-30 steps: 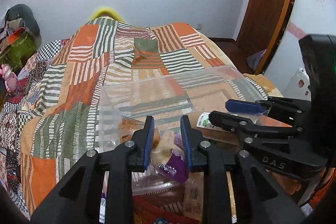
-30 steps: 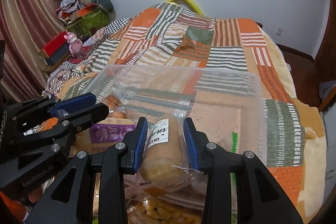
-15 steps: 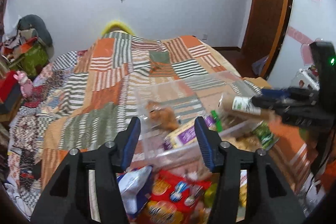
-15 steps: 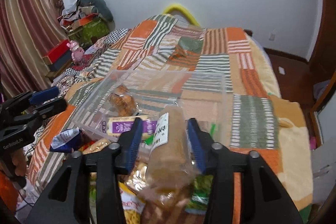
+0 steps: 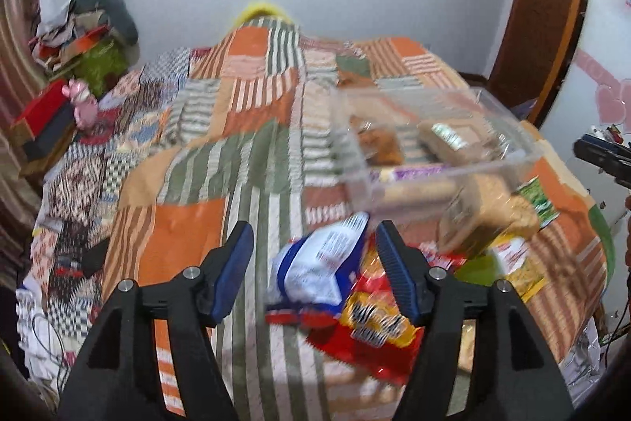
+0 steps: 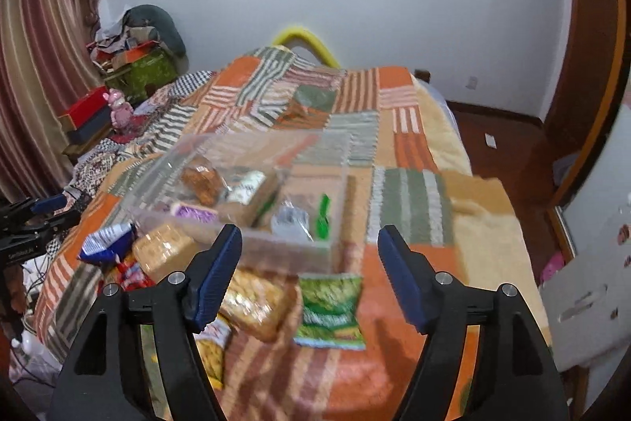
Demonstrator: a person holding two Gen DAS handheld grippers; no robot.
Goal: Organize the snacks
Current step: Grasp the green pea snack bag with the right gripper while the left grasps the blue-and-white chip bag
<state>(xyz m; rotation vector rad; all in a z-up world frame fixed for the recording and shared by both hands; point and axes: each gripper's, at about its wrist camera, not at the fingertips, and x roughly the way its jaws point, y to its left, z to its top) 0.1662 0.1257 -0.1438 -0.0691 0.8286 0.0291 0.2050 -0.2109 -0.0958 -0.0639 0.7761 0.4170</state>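
Observation:
A clear plastic bin (image 5: 512, 123) (image 6: 284, 247) stands on the patchwork bed with a brown pastry (image 5: 378, 145) (image 6: 201, 178) and a long labelled roll (image 5: 445, 137) (image 6: 244, 188) inside. Loose packets lie in front of it: a blue-white bag (image 5: 315, 271) (image 6: 106, 243), a red-yellow bag (image 5: 374, 322) and a green packet (image 6: 331, 306). My left gripper (image 5: 315, 265) hovers over the blue-white bag, jaws opening, gripping nothing. My right gripper (image 6: 307, 275) hangs above the bin's near wall, jaws opening and empty. Each gripper shows at the edge of the other's view.
The striped bedspread (image 5: 189, 231) stretches left and far behind the bin. Stacked boxes and a pink toy (image 6: 118, 109) sit at the bed's left, by a curtain. A wooden door (image 6: 591, 66) and a white board (image 6: 583, 263) are on the right.
Both grippers have drawn back from the bin and opened. The right one let go of the long roll, which now lies in the bin; the left released its packet.

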